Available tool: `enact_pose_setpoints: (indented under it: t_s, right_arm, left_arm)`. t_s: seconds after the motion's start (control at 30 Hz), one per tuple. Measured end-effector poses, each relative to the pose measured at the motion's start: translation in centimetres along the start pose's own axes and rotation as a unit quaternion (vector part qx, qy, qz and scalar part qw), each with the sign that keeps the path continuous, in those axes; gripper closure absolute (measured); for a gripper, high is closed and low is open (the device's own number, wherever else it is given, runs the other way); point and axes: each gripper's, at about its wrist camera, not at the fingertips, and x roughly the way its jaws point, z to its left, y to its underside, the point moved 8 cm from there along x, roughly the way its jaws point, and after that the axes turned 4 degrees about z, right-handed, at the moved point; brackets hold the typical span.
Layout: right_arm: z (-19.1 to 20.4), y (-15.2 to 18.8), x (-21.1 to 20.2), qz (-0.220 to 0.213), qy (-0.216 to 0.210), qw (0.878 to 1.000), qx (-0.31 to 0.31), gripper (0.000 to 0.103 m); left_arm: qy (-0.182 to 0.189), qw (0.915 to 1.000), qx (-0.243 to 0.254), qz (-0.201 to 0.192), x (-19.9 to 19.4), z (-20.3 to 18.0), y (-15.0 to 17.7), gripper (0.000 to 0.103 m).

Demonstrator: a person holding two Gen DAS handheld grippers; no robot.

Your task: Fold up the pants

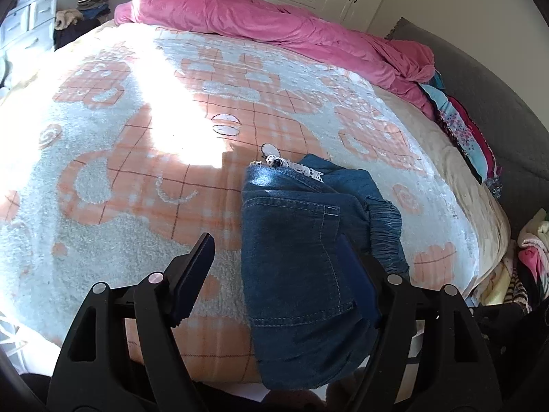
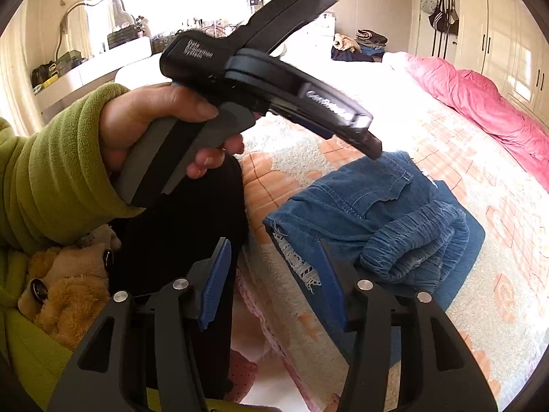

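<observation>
Both claws gape, empty, above the folded jeans (image 1: 302, 261): left claw (image 1: 274, 274), right claw (image 2: 274, 274). Best lift straight away, no snagging the bundle just ahead.

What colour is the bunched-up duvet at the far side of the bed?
Pink duvet; it shows best in the left wrist view.

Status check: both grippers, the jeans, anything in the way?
Left gripper open, right gripper open, nothing clamped. Jeans lie bunched in a folded bundle on the bed blanket. Nothing blocking them.
</observation>
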Motion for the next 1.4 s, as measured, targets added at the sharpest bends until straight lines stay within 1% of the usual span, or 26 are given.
enact_pose_setpoints:
  t_s: [0.1, 0.23, 0.3, 0.33, 0.37, 0.47, 0.6, 0.67, 0.7, 0.77, 0.9, 0.97, 1.0, 1.23, 1.4]
  right_arm:
    - [-0.7, -0.1, -0.7, -0.006, 0.011, 1.0, 0.005, 0.054]
    - [-2.6, -0.2, -2.0, -0.019, 0.026, 0.999, 0.034, 0.053]
    - [-3.6, -0.2, -2.5, -0.023, 0.04, 0.998, 0.046, 0.053]
    - [-4.1, -0.1, -2.7, -0.024, 0.045, 0.997, 0.052, 0.053]
    - [-4.7, 0.1, -3.0, -0.026, 0.053, 0.996, 0.061, 0.052]
    - [-6.2, 0.4, -3.8, -0.035, 0.071, 0.993, 0.086, 0.05]
    - [-8.3, 1.0, -5.2, -0.05, 0.091, 0.987, 0.123, 0.046]
    - [-9.3, 1.2, -6.0, -0.058, 0.107, 0.983, 0.139, 0.037]
    - [-9.8, 1.4, -6.4, -0.063, 0.113, 0.981, 0.147, 0.034]
    - [-10.5, 1.6, -7.0, -0.073, 0.115, 0.977, 0.163, 0.034]
    - [-11.7, 2.0, -8.1, -0.088, 0.135, 0.969, 0.187, 0.034]
    - [-12.3, 2.1, -8.5, -0.093, 0.143, 0.966, 0.197, 0.018]
    - [-12.6, 2.1, -8.8, -0.098, 0.147, 0.963, 0.202, 0.015]
    - [-13.0, 2.2, -9.8, -0.108, 0.157, 0.957, 0.217, 0.015]
    - [-13.1, 2.0, -10.4, -0.111, 0.176, 0.955, 0.213, 0.014]
  left_arm:
    - [-0.007, 1.0, -0.001, 0.002, -0.1, 0.4, 0.5, 0.037]
    - [-0.009, 0.9999, 0.003, 0.012, 0.4, 0.4, 1.5, 0.037]
    - [-0.008, 0.9998, 0.003, 0.017, 0.6, 0.4, 1.9, 0.037]
    - [-0.007, 0.9998, 0.004, 0.019, 0.7, 0.3, 2.1, 0.036]
    - [-0.006, 0.9998, 0.006, 0.02, 0.7, 0.1, 2.3, 0.033]
    - [-0.007, 0.9997, 0.013, 0.021, 0.5, -0.3, 2.8, 0.032]
    - [-0.005, 0.9996, 0.02, 0.017, 0.0, -1.1, 3.1, 0.028]
    - [-0.006, 0.9996, 0.024, 0.013, -0.4, -1.4, 3.1, 0.024]
    - [-0.007, 0.9996, 0.026, 0.01, -0.6, -1.6, 3.0, 0.022]
    - [-0.008, 0.9995, 0.029, 0.005, -1.1, -1.9, 2.9, 0.02]
    - [-0.011, 0.9994, 0.031, -0.006, -2.0, -2.2, 2.7, 0.013]
    - [-0.013, 0.9994, 0.031, -0.009, -2.4, -2.3, 2.6, 0.012]
    - [-0.013, 0.9994, 0.031, -0.012, -2.6, -2.3, 2.5, 0.01]
    - [-0.02, 0.9992, 0.026, -0.025, -3.5, -2.1, 2.1, 0.01]
    - [-0.025, 0.999, 0.021, -0.03, -3.8, -1.8, 2.0, 0.01]
